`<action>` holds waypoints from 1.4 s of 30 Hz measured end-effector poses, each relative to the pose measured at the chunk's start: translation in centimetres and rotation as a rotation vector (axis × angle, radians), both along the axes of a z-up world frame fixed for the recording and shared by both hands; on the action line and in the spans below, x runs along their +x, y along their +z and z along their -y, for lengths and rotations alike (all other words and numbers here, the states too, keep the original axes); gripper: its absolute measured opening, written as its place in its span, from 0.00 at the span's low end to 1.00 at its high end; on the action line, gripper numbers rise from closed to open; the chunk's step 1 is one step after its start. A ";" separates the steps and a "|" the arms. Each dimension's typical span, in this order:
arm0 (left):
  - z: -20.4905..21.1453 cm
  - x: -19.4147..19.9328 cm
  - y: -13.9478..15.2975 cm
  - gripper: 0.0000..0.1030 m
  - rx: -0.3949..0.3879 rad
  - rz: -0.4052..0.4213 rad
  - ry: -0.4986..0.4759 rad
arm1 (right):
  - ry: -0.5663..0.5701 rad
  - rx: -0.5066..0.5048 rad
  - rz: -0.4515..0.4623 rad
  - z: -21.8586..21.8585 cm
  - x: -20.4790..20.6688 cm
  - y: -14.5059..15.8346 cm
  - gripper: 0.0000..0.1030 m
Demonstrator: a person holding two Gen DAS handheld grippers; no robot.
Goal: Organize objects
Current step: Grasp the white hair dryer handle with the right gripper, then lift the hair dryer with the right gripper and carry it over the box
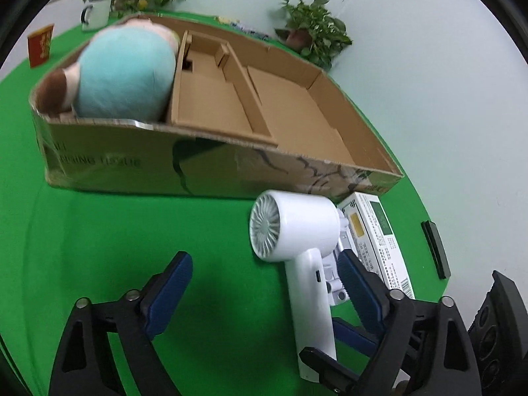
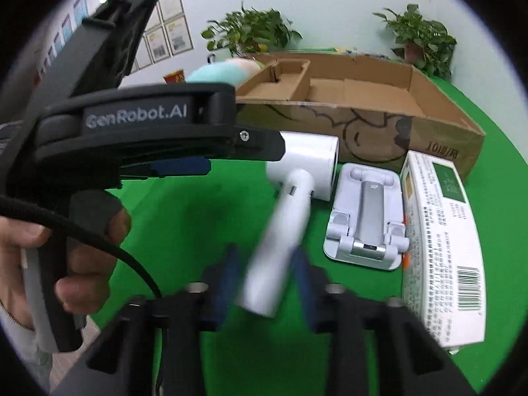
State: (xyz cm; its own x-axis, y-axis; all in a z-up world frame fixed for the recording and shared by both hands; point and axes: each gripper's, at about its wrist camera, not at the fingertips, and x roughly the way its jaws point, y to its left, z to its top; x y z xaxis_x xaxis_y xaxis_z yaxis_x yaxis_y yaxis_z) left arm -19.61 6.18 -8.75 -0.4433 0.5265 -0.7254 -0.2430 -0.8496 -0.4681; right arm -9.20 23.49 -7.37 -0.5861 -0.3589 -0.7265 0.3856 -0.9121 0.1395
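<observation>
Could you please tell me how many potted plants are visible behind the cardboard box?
2: one potted plant behind the box's left end, another behind its right end. Others may be hidden.

L gripper [image 1: 264,274] tilts downward, jaws wide apart, blue pads [image 1: 170,290] facing each other w/ nothing pressed between. R gripper [image 2: 267,274] also tilts down, jaws narrow, blue pads [image 2: 227,274] on either side of a white handle; blur hides whether they press it. L hand [image 2: 66,250] seen at left of R wrist view, fingers wrapped round the black grip, pale sleeve cuff at wrist.
</observation>
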 end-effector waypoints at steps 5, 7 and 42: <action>-0.9 2.2 -1.3 0.75 0.040 0.042 -0.084 | 0.013 0.001 0.025 -0.4 2.4 0.2 0.27; -1.6 3.4 -1.9 0.69 0.046 0.069 -0.128 | 0.032 -0.028 0.044 -0.4 3.5 0.2 0.28; -2.0 4.5 2.8 0.27 0.130 0.022 -0.111 | -0.033 -0.049 -0.068 0.0 3.8 3.1 0.28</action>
State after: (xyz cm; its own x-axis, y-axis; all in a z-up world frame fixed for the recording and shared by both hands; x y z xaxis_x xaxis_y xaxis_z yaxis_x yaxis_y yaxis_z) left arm -15.16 8.15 -5.95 -0.3619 0.6616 -0.6567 -0.3208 -0.7498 -0.5787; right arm -5.44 23.51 -4.25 -0.6455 -0.3725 -0.6668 0.3656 -0.9172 0.1584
